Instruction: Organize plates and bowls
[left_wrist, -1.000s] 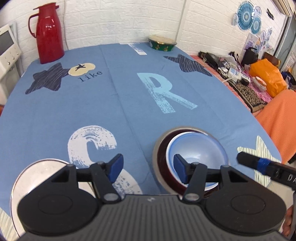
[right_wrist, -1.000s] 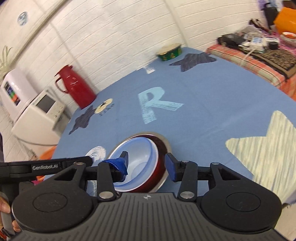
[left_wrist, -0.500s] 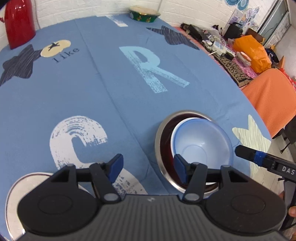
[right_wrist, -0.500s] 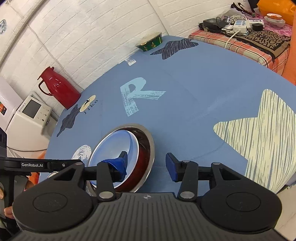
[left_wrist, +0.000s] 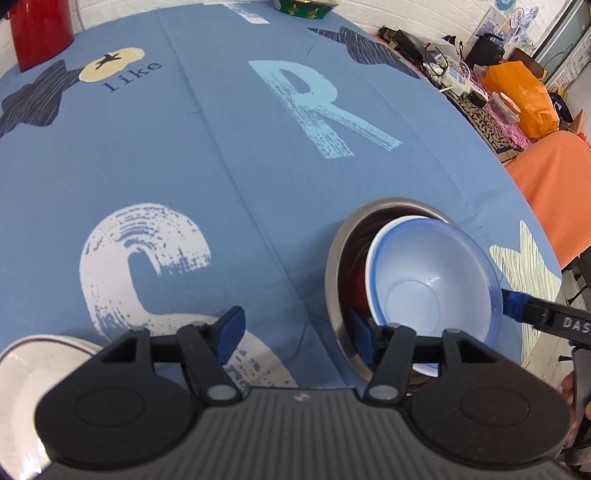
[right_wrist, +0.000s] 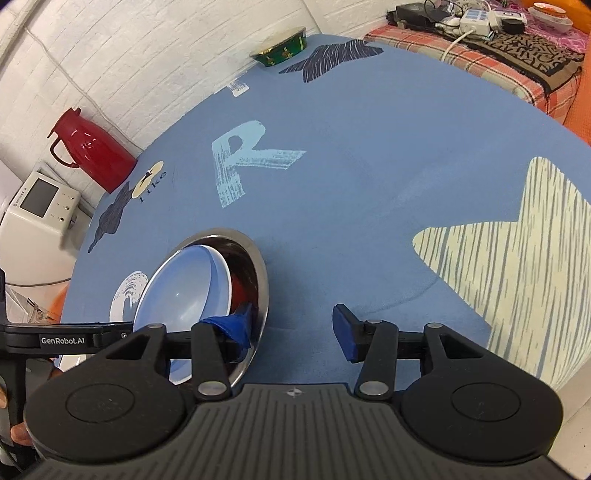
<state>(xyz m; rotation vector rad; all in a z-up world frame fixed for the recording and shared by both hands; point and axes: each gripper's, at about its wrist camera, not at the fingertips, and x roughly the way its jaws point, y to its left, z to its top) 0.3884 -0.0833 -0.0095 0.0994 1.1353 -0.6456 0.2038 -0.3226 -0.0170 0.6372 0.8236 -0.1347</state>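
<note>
We nest bowls on the counter (left_wrist: 155, 155): the pale blue bowl (left_wrist: 432, 284) sits tilted inside the steel bowl (left_wrist: 334, 266), just this side of the printed R (left_wrist: 317, 107). Both hand-held grippers, left (left_wrist: 295, 338) and right (right_wrist: 291, 328), gape wide, gripping nothing. Next, we judge, comes the white plate (left_wrist: 22, 373).

I take this for a lived-in home room used as a dining corner. A round table under a blue printed tablecloth (left_wrist: 184, 155) fills most of my left view, with a red thermos jug (right_wrist: 92, 147) at its far edge against a white-painted brick wall (right_wrist: 147, 55). At the upper right, a side surface holds a power strip and cables (right_wrist: 476, 16) on patterned cloths, beside an orange bag (left_wrist: 524, 92).
</note>
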